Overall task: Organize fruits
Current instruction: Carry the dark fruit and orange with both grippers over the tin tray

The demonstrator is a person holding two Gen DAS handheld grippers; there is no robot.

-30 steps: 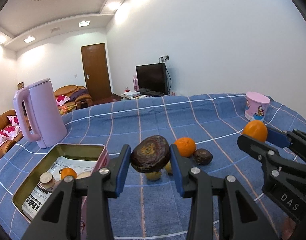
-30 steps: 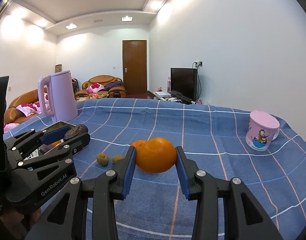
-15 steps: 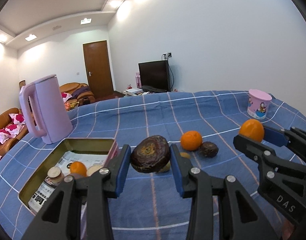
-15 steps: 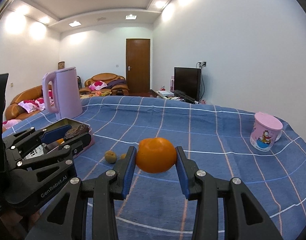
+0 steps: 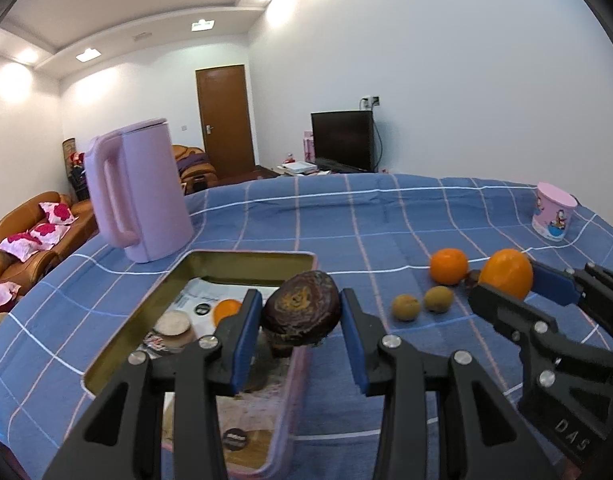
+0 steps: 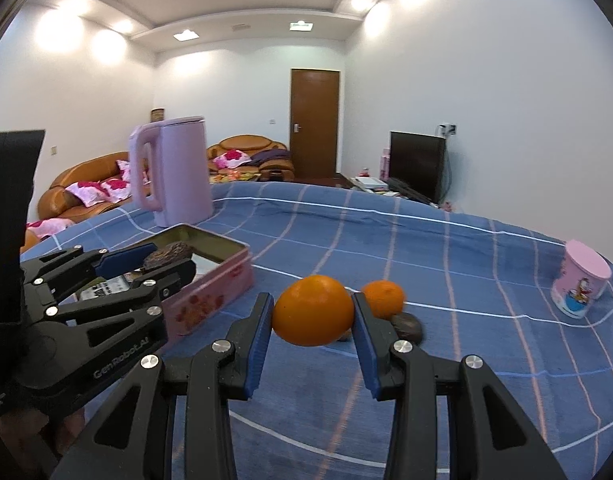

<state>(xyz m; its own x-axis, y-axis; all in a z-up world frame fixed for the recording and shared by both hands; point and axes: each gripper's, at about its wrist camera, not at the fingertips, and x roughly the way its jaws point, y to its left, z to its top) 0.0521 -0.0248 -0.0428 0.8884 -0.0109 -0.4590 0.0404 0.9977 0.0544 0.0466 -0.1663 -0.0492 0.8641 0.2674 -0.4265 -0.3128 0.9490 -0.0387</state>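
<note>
Fruits: loose pieces lie on the blue checked surface; two are lifted, and one small orange already sits in the tin.
Left claw: clamped on a dark, wrinkled fruit, held above the near right corner of the open tin.
Right claw: pinching a large orange at its widest part, clear of the surface.
Left on the cloth: a smaller orange, a dark fruit touching it, and two small brownish fruits side by side.
Handling, dark fruit: the shrivelled skin looks leathery and probably light; it should give a little, so a gentle squeeze across the middle suits it.
Handling, large orange: firm, rounded and likely smooth enough to roll; grip across the equator.
Bystanders: pink kettle behind the tin, pink cup far right.
</note>
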